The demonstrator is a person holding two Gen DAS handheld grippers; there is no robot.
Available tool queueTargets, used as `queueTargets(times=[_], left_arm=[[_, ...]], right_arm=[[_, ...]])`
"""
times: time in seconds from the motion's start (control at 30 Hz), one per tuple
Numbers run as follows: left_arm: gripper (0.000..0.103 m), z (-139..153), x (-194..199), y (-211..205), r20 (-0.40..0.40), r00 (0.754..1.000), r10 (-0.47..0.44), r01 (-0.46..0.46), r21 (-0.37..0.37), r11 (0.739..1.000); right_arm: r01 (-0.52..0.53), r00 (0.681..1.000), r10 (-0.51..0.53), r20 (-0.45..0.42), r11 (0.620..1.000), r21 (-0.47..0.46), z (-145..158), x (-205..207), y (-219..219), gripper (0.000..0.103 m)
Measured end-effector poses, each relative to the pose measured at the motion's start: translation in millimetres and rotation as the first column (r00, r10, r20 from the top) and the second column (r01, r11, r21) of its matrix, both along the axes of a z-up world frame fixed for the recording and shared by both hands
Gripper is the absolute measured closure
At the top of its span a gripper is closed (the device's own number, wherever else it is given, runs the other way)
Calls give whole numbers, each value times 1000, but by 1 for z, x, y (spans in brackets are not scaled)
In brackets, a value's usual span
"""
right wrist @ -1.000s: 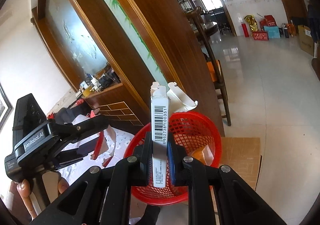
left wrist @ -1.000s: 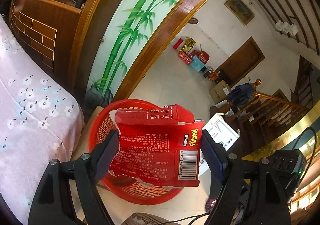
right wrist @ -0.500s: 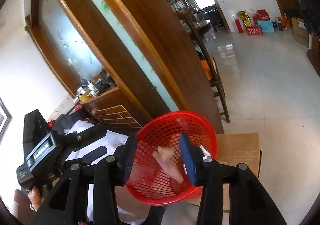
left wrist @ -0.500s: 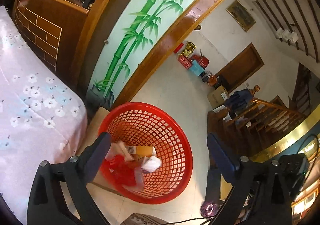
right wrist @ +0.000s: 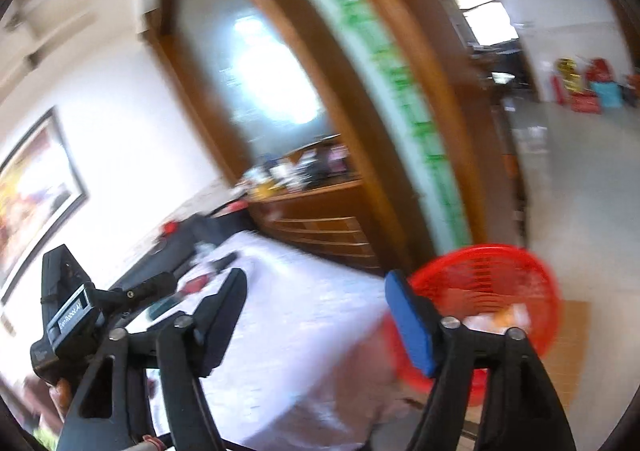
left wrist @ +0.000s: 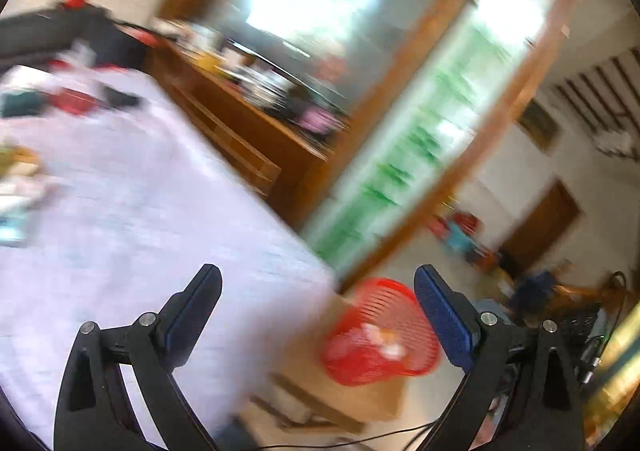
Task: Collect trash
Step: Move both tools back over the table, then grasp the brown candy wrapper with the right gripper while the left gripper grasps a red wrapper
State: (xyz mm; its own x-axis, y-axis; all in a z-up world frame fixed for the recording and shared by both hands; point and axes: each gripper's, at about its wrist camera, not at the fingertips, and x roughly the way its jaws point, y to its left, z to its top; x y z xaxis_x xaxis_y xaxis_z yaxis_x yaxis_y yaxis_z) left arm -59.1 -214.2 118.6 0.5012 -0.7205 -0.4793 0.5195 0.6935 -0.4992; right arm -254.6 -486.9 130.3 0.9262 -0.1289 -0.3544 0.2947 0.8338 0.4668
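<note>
The trash (left wrist: pixel 380 337) lies inside the red mesh basket (left wrist: pixel 394 367), as a small heap of pale and orange pieces at its bottom. The pictures are blurred, so I cannot tell which way any piece points or where its long axis runs. The basket stands on a flat piece of cardboard (left wrist: pixel 344 399) on the floor, just beside the corner of the table with the white cloth (left wrist: pixel 132 219). The left gripper (left wrist: pixel 316 315) is wide apart with nothing between its jaws. The right gripper (right wrist: pixel 316 311) has just been opening its jaws, and they are also empty. On the far part of the cloth some small items (left wrist: pixel 76 101) lie, too blurred to name.
</note>
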Motion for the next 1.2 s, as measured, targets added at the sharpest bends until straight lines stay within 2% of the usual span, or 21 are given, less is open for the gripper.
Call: queueTargets(times=[0.1,0.17,0.27,0.37,0.47,0.57,0.63,0.7,0.83,1.0,1.07,1.2], left_arm=[[7,13,1,66,26,990,141,-142,19,990],[7,21,0,107,39,973,229,-230,23,973],[7,26,-1,163,53,933,355,-357,42,933],[7,25,0,211,59,887,457,-460,68,885],[7,19,0,247,62,841,537,-541,102,835],[7,11,4,276,44,818,573,-574,118,810],[7,5,8,288,37,805,592,-591,139,795],[7,-4,15,298,16,797,604,-600,147,787],[7,-24,30,315,-56,790,610,-598,149,788],[7,-62,60,331,-206,783,586,-573,127,810],[7,-79,72,339,-258,760,597,-582,139,801],[7,-97,84,351,-298,727,618,-607,142,782]], right_arm=[[-150,989,150,13,989,-11,1,38,41,23],[-235,972,235,17,972,-14,1,60,67,22],[-353,935,353,28,936,9,-2,93,104,21],[-478,879,477,26,877,43,-8,130,145,22],[-566,824,566,19,822,71,-15,159,183,22],[-631,774,633,9,769,103,-22,182,217,22],[-650,755,655,-9,752,110,-26,190,236,22],[-670,737,676,-19,734,114,-29,200,251,21],[-689,713,700,-44,711,139,-40,218,274,21],[-726,659,749,-74,659,198,-67,242,303,22],[-738,633,768,-103,638,220,-82,254,317,27],[-741,603,783,-152,620,259,-108,273,338,30]])
